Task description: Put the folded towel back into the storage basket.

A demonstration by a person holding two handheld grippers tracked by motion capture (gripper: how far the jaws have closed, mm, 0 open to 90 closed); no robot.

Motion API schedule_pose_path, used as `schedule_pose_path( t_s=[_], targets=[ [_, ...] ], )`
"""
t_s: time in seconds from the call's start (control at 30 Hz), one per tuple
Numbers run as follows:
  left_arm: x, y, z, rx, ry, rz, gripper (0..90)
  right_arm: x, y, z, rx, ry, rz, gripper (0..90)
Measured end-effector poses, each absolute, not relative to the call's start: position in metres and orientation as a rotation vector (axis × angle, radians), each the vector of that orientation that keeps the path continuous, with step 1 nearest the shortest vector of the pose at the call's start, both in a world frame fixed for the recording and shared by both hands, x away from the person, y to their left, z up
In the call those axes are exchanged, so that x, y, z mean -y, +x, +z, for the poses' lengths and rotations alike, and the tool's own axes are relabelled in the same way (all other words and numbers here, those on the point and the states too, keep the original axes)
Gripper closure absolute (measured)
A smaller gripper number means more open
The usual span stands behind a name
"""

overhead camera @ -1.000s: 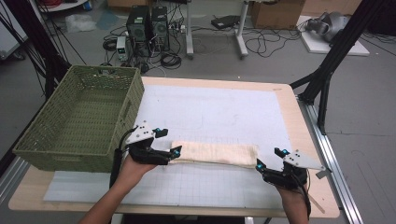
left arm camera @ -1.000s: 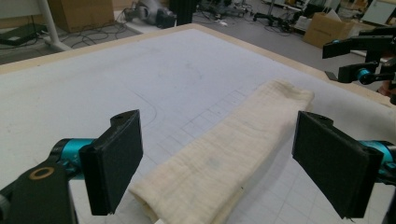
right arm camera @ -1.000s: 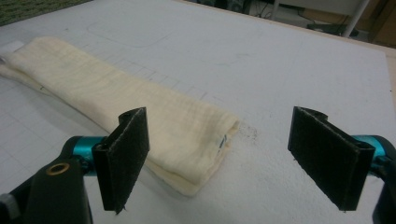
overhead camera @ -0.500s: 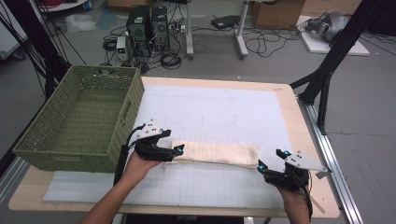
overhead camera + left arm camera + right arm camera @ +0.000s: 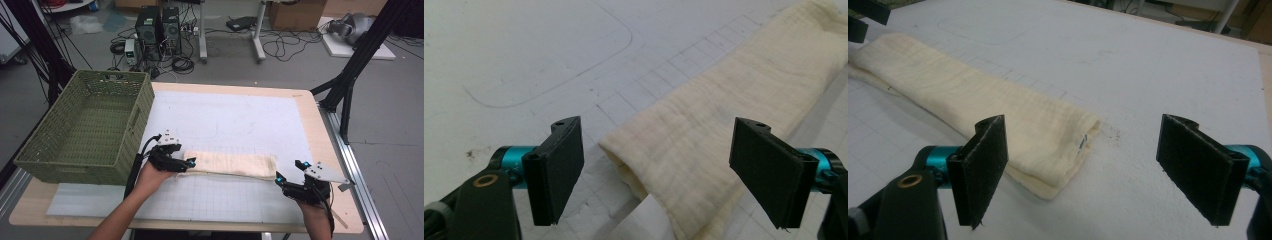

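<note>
Your left claw (image 5: 186, 164) sank toward the desk (image 5: 310, 107) over the last second and settled at the left end of the folded cloth (image 5: 231, 164), while your right claw (image 5: 278, 179) kept its place just off the cloth's right end. The left claw's jaws had just been closing a little, yet they stood wide apart, with the cloth's near end (image 5: 704, 150) lying between them and neither pad pressing on it. The right claw (image 5: 1088, 175) was released too, the cloth's corner (image 5: 1068, 150) reaching only partway into its gap. The cloth itself lay flat on the white mat (image 5: 240, 120), a long narrow strip running between your two hands, beside the green basket (image 5: 87, 127). Judging by that, you were lined up to pinch both ends; the left was nearer a grip than the right.
</note>
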State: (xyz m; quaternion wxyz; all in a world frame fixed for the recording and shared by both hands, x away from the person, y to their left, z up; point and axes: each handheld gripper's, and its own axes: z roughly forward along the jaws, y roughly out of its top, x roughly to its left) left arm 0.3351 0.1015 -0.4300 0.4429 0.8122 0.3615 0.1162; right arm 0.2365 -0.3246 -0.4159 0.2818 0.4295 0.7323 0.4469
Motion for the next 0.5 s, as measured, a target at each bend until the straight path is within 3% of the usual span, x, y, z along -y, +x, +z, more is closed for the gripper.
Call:
schedule_pose_path(
  t_s=[0.33, 0.5],
  targets=[
    [-0.096, 0.338, -0.441, -0.917, 2.117, 0.286, 27.2, 0.325, 0.237, -0.417, -1.964, 1.152, 1.198, 19.5],
    [-0.095, 0.338, -0.443, -0.903, 2.144, 0.292, 34.2, 0.325, 0.237, -0.417, -1.964, 1.155, 1.199, 19.5]
  ],
)
